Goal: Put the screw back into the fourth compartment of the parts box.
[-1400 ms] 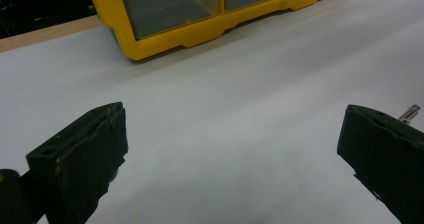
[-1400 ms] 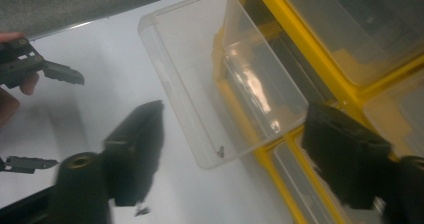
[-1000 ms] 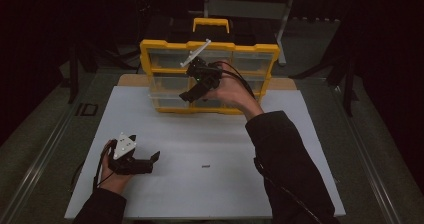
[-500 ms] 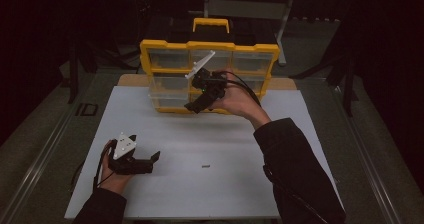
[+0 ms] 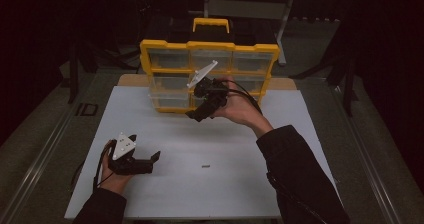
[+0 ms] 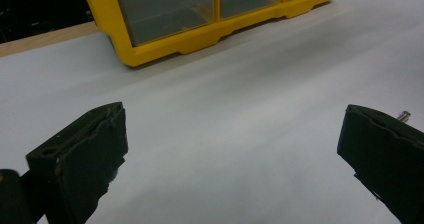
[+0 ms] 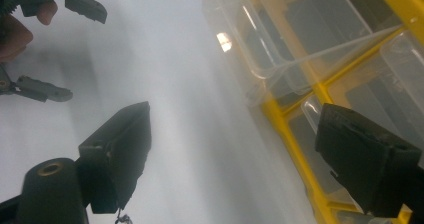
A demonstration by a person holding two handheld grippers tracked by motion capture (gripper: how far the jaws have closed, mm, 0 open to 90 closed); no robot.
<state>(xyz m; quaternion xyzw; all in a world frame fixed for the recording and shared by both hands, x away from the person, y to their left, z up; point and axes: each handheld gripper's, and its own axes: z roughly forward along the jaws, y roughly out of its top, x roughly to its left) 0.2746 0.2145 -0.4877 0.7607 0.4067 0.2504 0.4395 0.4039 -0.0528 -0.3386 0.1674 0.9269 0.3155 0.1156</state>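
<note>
We see right gripper (image 5: 196,115) mid-frame, jaws spread, empty, just before yellow drawer organizer (image 5: 165,49) at upper centre. Left gripper (image 5: 152,160) lower left on white sheet (image 5: 280,154), jaws spread, empty.

both tools (image 5: 150,160) (image 5: 197,115) gaping, right raised
</note>
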